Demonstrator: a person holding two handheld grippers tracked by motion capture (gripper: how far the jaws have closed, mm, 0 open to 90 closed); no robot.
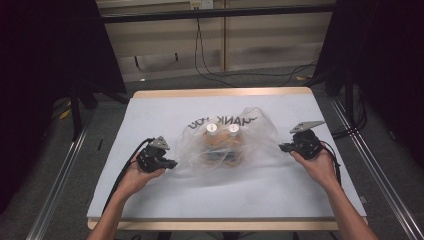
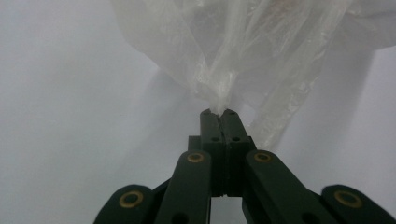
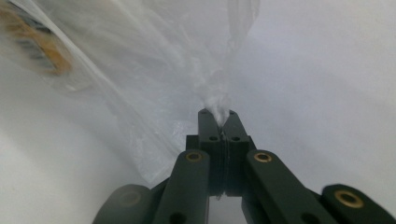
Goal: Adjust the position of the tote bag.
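A clear plastic bag point(image 1: 227, 137) with black lettering lies in the middle of the white table top point(image 1: 210, 195). Inside it stand two bottles with white caps point(image 1: 212, 128) and orange labels. My left gripper point(image 1: 173, 163) is at the bag's left edge, shut on a bunched fold of the plastic bag point(image 2: 224, 88). My right gripper point(image 1: 283, 147) is at the bag's right edge, shut on another bunched fold of the plastic bag point(image 3: 215, 95). An orange label point(image 3: 39, 44) shows through the film in the right gripper view.
The table has a wooden rim point(image 1: 220, 92) at the far side. Metal rails point(image 1: 57, 180) run along the floor on both sides. Black cables point(image 1: 205, 60) hang by the back wall, and dark curtains stand left and right.
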